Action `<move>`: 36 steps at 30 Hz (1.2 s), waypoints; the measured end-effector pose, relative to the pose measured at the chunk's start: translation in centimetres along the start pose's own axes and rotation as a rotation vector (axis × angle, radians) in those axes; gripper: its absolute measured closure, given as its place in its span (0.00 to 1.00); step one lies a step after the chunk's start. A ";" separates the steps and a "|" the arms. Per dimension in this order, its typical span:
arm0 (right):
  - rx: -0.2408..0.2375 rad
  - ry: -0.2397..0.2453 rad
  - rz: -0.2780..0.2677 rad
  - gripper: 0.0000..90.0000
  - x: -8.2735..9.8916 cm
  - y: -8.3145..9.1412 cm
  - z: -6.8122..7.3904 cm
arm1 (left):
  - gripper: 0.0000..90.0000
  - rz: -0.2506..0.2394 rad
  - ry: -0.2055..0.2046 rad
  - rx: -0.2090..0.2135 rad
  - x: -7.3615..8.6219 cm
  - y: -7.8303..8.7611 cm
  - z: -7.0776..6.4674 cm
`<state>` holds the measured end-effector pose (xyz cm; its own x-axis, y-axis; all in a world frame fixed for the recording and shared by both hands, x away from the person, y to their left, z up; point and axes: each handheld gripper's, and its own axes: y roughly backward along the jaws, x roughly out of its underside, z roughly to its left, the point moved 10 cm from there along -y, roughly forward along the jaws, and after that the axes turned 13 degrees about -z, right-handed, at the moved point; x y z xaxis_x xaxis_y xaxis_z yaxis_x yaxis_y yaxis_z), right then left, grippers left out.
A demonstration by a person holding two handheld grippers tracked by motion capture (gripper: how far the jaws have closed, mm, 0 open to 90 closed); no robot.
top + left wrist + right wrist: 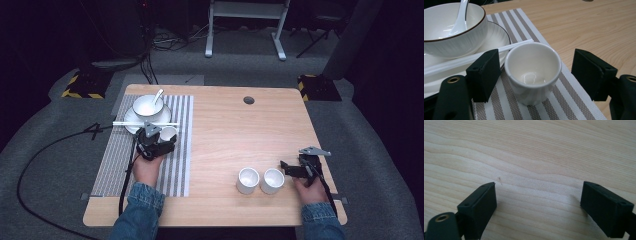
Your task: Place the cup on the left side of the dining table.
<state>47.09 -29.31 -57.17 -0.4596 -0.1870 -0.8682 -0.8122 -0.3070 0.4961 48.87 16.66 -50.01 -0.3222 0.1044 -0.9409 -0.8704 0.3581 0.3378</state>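
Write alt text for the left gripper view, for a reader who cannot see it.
A small white cup stands upright and empty on a striped placemat, between the open jaws of the left gripper, neither jaw pressing on it. Behind it, chopsticks lie across a plate holding a bowl with a spoon.

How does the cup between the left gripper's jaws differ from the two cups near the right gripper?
The cup on the striped mat stands alone between the open left gripper, beside the plate; the two cups on bare wood stand side by side, outside the right gripper. All three look alike: small, white, upright, apparently empty.
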 end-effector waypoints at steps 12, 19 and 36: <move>0.004 -0.001 0.000 0.15 0.0 0.0 0.0 | 0.26 0.018 -0.016 0.011 0.1 4.6 -1.3; 0.004 -0.001 0.000 0.15 0.0 0.0 0.0 | 0.26 0.028 -0.007 0.022 0.6 6.7 -1.5; 0.005 -0.001 -0.001 0.15 0.0 0.0 0.0 | 0.26 0.077 -0.018 0.033 2.4 10.4 -0.6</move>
<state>47.13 -29.30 -57.17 -0.4588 -0.1857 -0.8689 -0.8145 -0.3030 0.4948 38.85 20.11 -48.72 -0.3803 0.1495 -0.9127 -0.8307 0.3785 0.4082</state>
